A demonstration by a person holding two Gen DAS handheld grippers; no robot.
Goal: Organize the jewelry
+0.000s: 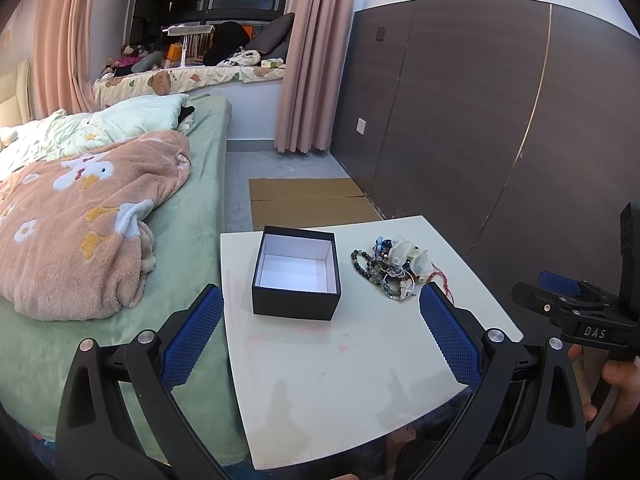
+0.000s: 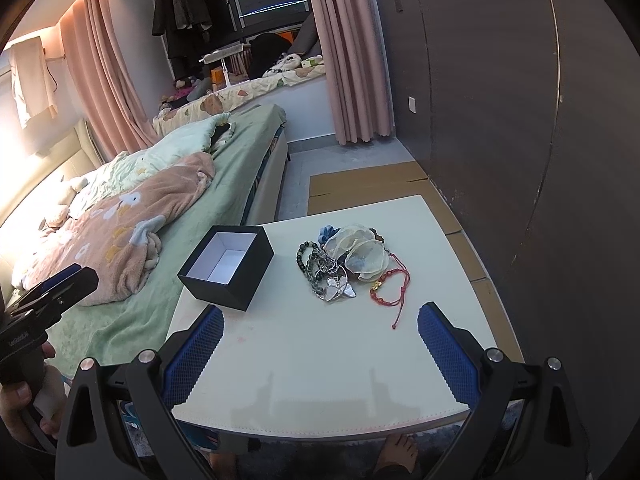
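Observation:
An open black box with a white, empty inside sits on the white table. A tangled pile of jewelry lies to its right: bead bracelets, pale flower pieces, a silver butterfly piece. In the right wrist view the box is left of the pile, and a red cord bracelet lies at the pile's right edge. My left gripper is open and empty above the table's near part. My right gripper is open and empty, short of the pile. It also shows in the left wrist view.
A bed with a green sheet and a pink blanket adjoins the table's left side. A dark wood wall stands right. Flat cardboard lies on the floor beyond the table. A bare foot shows under the table's front edge.

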